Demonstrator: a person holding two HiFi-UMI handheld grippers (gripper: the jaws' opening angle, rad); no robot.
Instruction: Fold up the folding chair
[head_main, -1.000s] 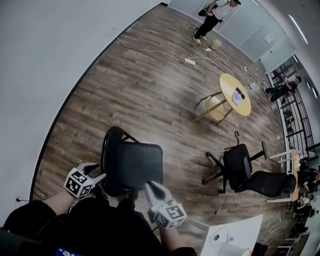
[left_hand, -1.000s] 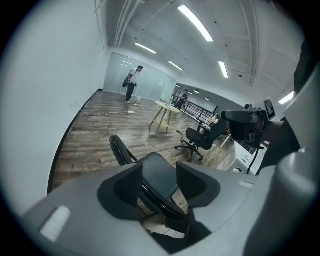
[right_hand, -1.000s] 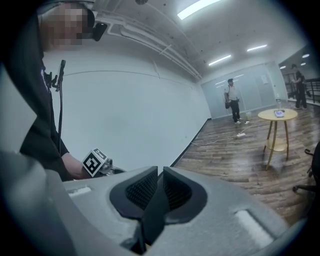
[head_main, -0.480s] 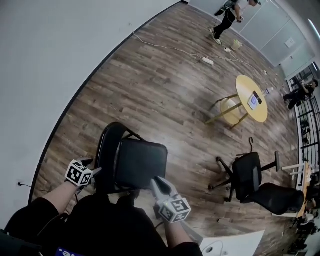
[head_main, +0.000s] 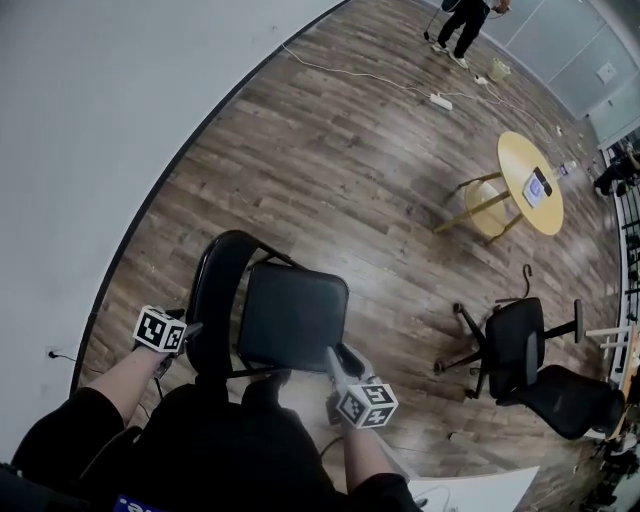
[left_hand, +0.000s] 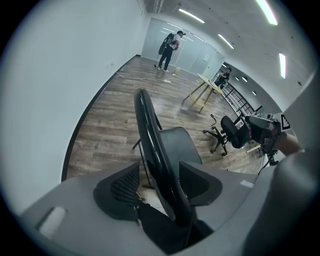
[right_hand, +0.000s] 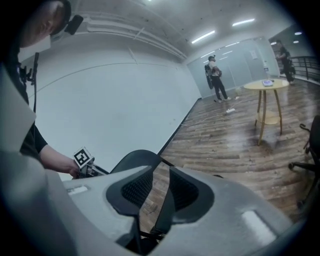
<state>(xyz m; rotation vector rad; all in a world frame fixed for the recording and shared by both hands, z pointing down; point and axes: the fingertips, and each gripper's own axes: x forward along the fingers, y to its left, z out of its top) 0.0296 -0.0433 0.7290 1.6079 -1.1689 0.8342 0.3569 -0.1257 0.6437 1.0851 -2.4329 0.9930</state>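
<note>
Both grippers have dropped vs 1 s ago: left gripper (head_main: 186, 334) now low at backrest (head_main: 214, 290), right gripper (head_main: 341, 357) at seat (head_main: 285, 332) near corner. Folding chair (head_main: 300, 298) is unfolded on wood floor (head_main: 330, 170) by wall (head_main: 90, 120), seat flat. It faces right in head view, backrest rim running away from person. L jaws wide and opening, rim between pads, unclamped. R jaws narrow gap, opening, gripping nothing.

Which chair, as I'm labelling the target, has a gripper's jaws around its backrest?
The black folding chair nearest the wall: the left gripper straddles its backrest edge, jaws opening. The two office chairs stand untouched, far to the right.
</note>
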